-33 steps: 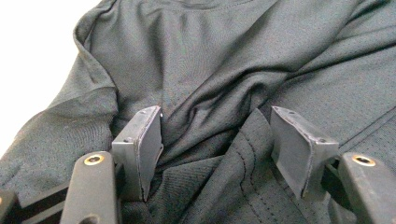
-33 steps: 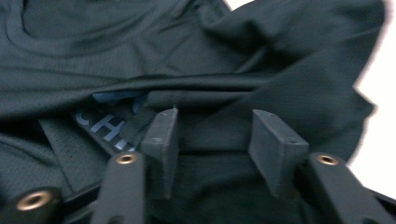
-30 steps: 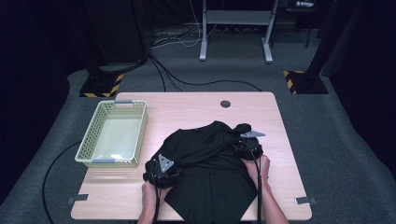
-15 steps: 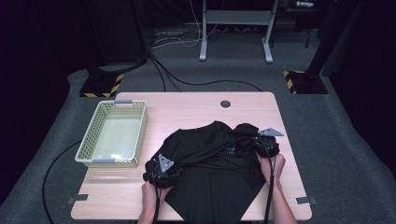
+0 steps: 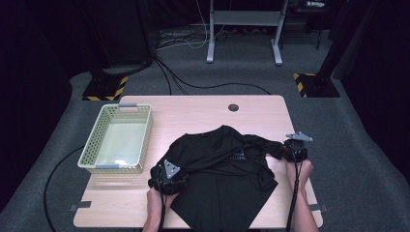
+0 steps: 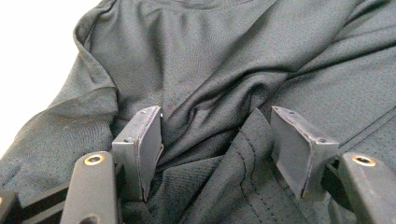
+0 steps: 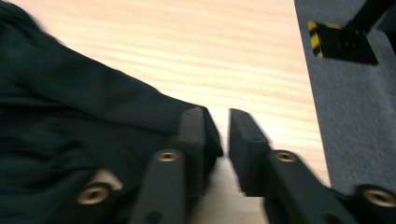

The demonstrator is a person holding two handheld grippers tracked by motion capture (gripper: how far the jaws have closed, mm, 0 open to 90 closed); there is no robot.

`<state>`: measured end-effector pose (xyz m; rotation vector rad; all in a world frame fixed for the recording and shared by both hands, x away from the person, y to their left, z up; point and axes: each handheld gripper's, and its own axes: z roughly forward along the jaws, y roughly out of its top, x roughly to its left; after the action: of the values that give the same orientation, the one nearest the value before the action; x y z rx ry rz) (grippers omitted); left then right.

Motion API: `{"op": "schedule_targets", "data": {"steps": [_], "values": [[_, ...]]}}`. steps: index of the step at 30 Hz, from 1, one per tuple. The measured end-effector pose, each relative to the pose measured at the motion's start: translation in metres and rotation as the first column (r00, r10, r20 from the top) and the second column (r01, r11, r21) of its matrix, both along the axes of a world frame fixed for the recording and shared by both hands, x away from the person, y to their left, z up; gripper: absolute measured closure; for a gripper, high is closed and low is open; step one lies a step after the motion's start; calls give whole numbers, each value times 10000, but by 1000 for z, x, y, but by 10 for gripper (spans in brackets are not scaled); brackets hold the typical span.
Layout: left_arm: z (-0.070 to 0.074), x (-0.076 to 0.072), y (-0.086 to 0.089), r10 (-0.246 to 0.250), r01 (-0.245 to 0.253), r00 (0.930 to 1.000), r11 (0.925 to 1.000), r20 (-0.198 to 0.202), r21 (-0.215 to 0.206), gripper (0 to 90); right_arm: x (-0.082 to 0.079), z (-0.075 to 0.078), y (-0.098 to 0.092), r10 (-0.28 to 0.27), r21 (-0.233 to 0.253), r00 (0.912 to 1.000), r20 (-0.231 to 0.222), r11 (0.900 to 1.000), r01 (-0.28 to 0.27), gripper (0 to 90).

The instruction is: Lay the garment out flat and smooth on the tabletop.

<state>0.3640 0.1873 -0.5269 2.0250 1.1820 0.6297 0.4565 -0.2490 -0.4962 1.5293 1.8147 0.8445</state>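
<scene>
Fabric is what I am working: a black shirt [image 5: 225,169] lies rumpled on the near half of the wooden table [image 5: 193,113], its hem hanging toward my edge. My left gripper [image 6: 217,140] stands spread over a bunched fold, cloth between the jaws but not pinched. My right gripper [image 7: 224,135] sits at the sleeve end [image 5: 273,147], jaws nearly together with a thin gap, and I cannot tell whether it holds cloth. My worry is that the sleeve slips free if I pull, or the left closes on several layers. A pale green basket [image 5: 96,145] stands left; grey carpet, cables and a metal stand lie beyond.
</scene>
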Motion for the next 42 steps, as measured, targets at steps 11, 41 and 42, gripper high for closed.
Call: {"op": "schedule_targets", "data": {"steps": [11,41,42], "values": [[0,0,0,2,-2,10000,10000,-13,0,356,-8,-14,86,2627,89,9565,-1264,9645,-2638,507],[0,0,0,6,-6,10000,10000,-39,-31,356,-87,-12,-35,-1604,180,9863,-389,9868,1611,717],[0,0,0,7,-7,10000,10000,-40,-34,357,-88,-9,-34,-1676,48,9855,-258,9858,1678,712]]}}
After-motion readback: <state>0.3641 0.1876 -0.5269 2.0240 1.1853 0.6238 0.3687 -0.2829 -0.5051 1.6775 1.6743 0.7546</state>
